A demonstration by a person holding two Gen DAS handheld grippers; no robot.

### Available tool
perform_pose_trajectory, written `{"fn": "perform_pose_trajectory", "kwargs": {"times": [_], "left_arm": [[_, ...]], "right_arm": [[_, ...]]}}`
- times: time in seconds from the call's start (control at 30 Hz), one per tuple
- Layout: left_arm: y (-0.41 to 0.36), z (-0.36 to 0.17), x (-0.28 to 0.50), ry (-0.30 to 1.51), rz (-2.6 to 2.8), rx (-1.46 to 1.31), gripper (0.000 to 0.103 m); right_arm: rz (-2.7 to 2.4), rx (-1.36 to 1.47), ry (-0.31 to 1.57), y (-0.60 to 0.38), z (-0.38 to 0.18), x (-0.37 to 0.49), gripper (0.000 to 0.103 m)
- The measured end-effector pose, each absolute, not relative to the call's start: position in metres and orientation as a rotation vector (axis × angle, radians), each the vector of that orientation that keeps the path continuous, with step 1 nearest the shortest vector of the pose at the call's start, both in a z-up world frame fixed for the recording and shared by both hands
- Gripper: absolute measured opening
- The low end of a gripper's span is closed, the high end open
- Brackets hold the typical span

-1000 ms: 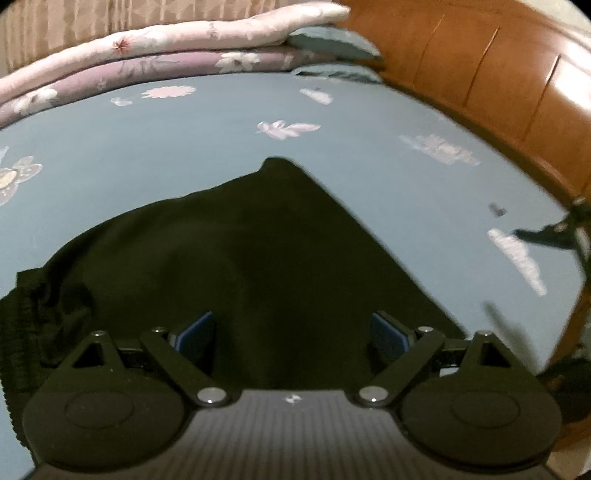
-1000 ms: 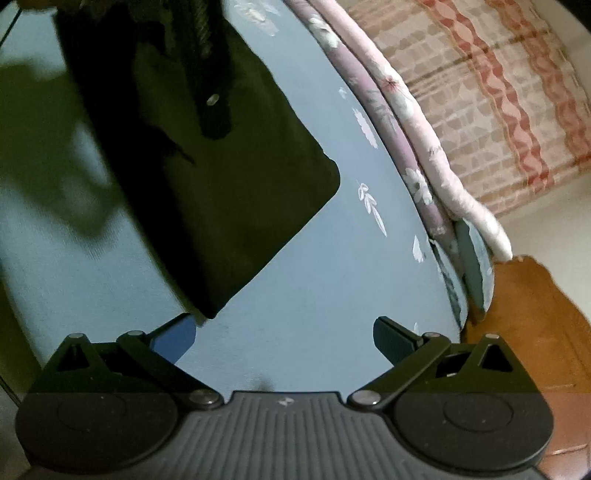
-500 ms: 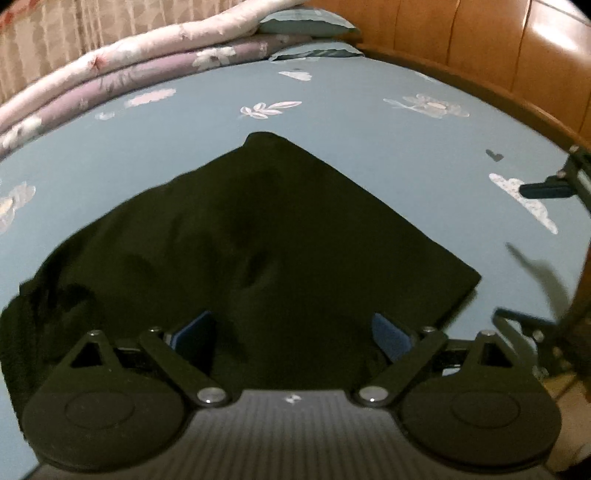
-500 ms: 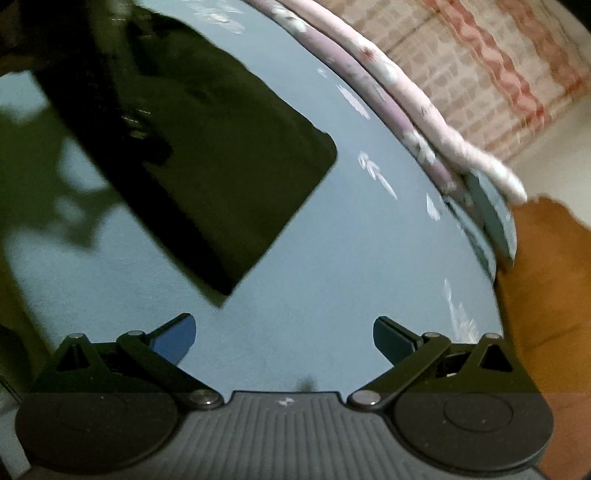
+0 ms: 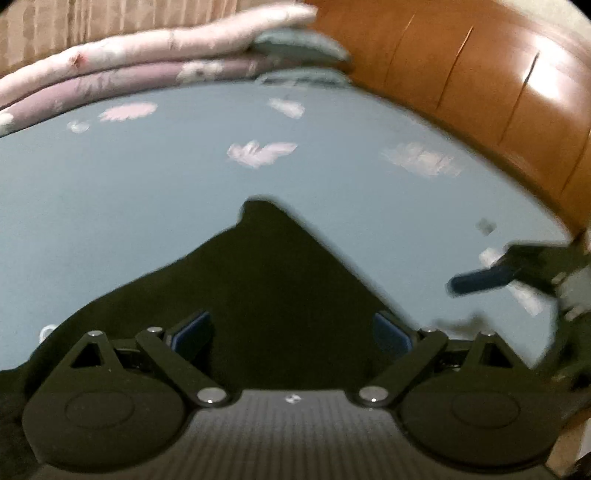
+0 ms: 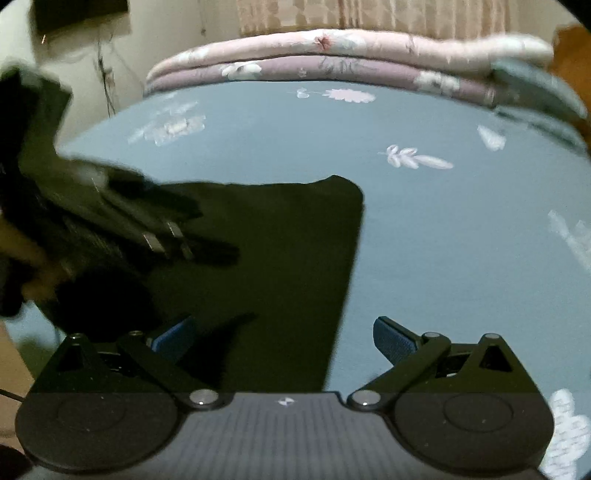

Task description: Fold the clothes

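Soft, limp black fabric garment [image 6: 266,258] lies under both spread, empty hand-held grippers [image 5: 291,328] [image 6: 280,338]; likely best pinched at corners.

Left wrist view: low over black garment [image 5: 266,295], close, facing along own fingers [image 5: 194,328] toward folded quilt [image 5: 140,59] and wooden headboard [image 5: 480,77] at far right.
Right wrist view: low over near edge of blue floral sheet [image 6: 443,240], close, facing quilt [image 6: 332,51] and curtain [image 6: 369,14] head-on; straddles garment's [image 6: 258,258] right edge.
Shared: garment, sheet [image 5: 110,192], quilt.
Cross-sight: right gripper [image 5: 480,280] at right edge of left view; left gripper, blurred, probably the dark shape [image 6: 129,225] at left of right view.
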State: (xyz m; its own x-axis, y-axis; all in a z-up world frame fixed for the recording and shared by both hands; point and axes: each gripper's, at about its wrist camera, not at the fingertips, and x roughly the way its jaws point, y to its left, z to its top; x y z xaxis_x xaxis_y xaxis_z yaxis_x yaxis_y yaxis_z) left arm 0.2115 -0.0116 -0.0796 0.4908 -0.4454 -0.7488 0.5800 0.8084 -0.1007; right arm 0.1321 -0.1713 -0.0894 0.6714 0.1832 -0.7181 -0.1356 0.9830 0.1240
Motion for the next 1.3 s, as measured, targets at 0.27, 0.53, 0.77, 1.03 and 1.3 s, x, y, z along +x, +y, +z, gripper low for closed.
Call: {"fn": "perform_pose_trajectory", "kwargs": {"times": [0.27, 0.53, 0.77, 1.03, 1.3], "left_arm": [[0.068, -0.067, 0.221, 0.906, -0.457, 0.0, 0.094], [0.081, -0.092, 0.26, 0.987, -0.233, 0.095, 0.093], [0.099, -0.057, 0.22, 0.871, -0.432, -0.021, 0.094], [0.119, -0.081, 0.226, 0.895, -0.467, -0.125, 0.093], [0.12, -0.059, 0.231, 0.869, -0.479, -0.119, 0.093]], "right_arm": [[0.154, 0.233, 0.887, -0.196, -0.092, 0.144, 0.103], [0.165, 0.406, 0.871, -0.209, -0.085, 0.162, 0.103], [0.167, 0.389, 0.843, -0.205, -0.069, 0.187, 0.103], [0.18, 0.339, 0.872, -0.182, -0.067, 0.216, 0.103], [0.183, 0.345, 0.874, -0.181, -0.068, 0.22, 0.103]]}}
